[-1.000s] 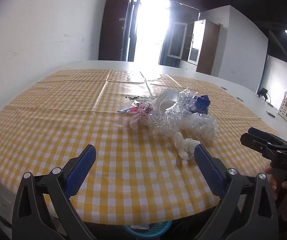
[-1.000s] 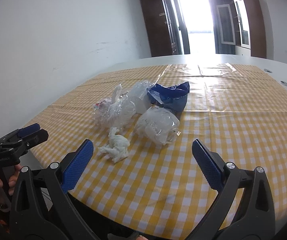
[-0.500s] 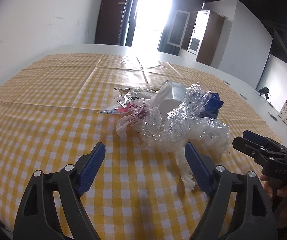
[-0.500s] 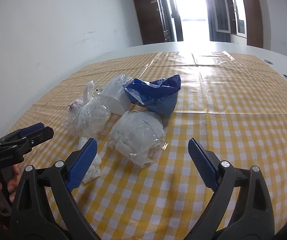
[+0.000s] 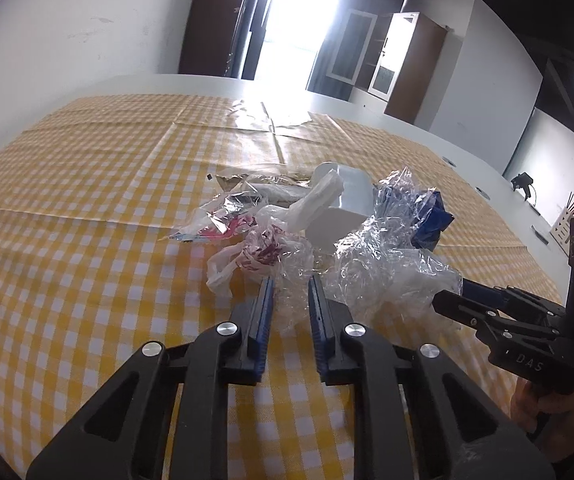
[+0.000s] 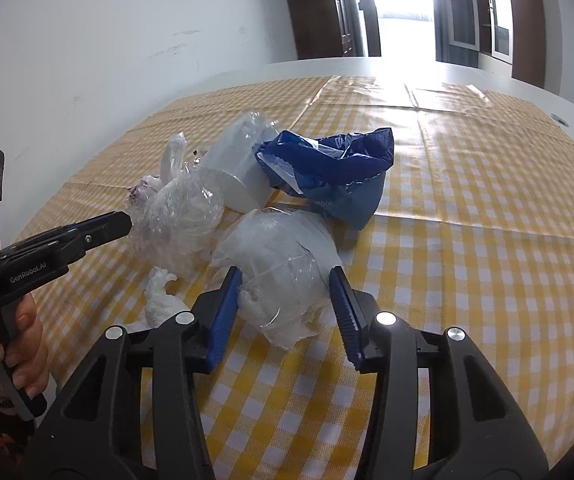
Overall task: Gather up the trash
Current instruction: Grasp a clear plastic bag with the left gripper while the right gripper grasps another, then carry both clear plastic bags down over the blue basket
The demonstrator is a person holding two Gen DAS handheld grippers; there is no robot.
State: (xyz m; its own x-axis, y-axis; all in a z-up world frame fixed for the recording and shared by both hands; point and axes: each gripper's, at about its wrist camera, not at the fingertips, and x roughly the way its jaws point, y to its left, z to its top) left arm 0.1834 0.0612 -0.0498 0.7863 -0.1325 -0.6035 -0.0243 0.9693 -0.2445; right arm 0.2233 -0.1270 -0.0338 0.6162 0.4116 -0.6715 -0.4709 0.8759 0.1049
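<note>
Crinkled clear plastic wrap [image 5: 299, 268] and a glossy blue plastic bag [image 6: 339, 172] lie on a shiny checked tablecloth [image 6: 487, 240].

A heap of trash lay on the yellow-checked cloth. A crumpled clear plastic wrap [image 5: 295, 276] sat at its near left edge, beside a white bag with red print [image 5: 255, 252]. A clear bag stuffed with white tissue [image 6: 283, 268] rested at the front, a loose tissue wad [image 6: 159, 300] just left of it. Behind lay a tipped white cup [image 6: 239, 168], touching a crumpled blue bag [image 6: 339, 172] on its right.
</note>
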